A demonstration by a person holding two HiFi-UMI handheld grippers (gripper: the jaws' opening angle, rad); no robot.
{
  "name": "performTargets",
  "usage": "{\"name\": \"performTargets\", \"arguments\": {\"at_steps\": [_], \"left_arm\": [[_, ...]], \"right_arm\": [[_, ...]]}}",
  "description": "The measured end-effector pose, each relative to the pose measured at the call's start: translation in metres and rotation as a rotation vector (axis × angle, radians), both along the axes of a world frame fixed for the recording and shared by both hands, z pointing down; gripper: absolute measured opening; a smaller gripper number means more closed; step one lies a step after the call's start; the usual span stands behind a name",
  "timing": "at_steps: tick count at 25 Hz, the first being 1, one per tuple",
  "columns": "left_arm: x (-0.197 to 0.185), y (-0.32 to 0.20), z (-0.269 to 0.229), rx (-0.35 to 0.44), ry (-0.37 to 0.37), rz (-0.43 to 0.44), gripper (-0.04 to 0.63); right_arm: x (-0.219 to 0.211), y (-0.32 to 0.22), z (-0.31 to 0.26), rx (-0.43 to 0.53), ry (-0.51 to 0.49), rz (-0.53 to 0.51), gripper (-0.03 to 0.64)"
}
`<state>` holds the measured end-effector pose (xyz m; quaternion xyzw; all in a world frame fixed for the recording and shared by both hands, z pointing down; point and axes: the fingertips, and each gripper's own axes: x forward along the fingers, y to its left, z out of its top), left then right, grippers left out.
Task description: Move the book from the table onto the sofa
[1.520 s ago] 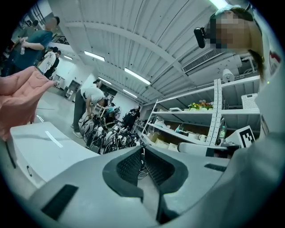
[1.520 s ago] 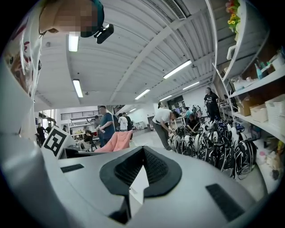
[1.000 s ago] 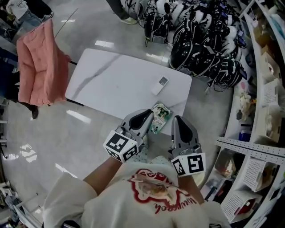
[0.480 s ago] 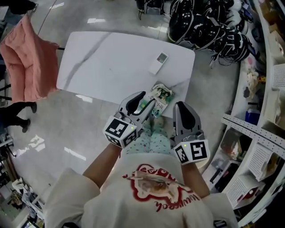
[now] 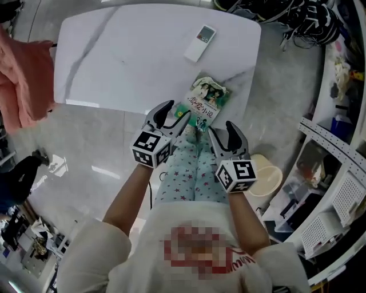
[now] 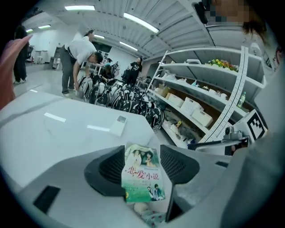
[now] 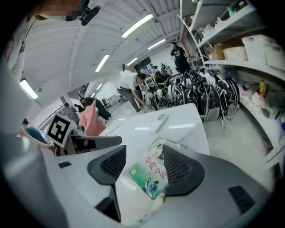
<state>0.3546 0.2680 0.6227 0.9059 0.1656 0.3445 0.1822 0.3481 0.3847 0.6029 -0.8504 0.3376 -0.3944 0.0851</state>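
Note:
The book (image 5: 206, 103), with a green illustrated cover, lies flat at the near edge of the white marble-look table (image 5: 131, 57). My left gripper (image 5: 171, 116) hovers just short of the book's near left corner, and its jaws have just been opening. My right gripper (image 5: 224, 135) hangs a little nearer to me, off the near right corner, and its jaws have also just been opening. In the left gripper view the book (image 6: 142, 173) shows between the spread jaws, untouched. The right gripper view frames the book (image 7: 149, 173) the same way. No sofa is in view.
A white remote control (image 5: 200, 42) lies farther back on the table. A pink garment (image 5: 23, 80) hangs at the left. Black helmets (image 5: 309, 17) crowd the far right, and white shelving (image 5: 343, 171) runs down the right. A cream bucket (image 5: 266, 180) stands by my star-patterned trousers (image 5: 189, 171).
Both grippers have sunk toward the table's near edge and their jaws have gone from shut to wide. The table and book now fill more of the head view.

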Motion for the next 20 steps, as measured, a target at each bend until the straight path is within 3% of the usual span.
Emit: {"name": "performTargets", "arguments": {"at_steps": [9,14,20], "left_arm": [[-0.005,0.013,0.090,0.030,-0.101,0.036,0.232],[-0.002,0.020,0.122,0.013,-0.157,0.053,0.232],[-0.009,0.020,0.131,0.031,-0.150,0.045,0.232]], "right_arm": [[-0.045,0.021,0.121,-0.030,-0.293,0.121,0.253],[-0.067,0.019,0.154,-0.012,-0.450,0.181,0.253],[-0.085,0.015,0.160,0.057,-0.588,0.252,0.253]]}}
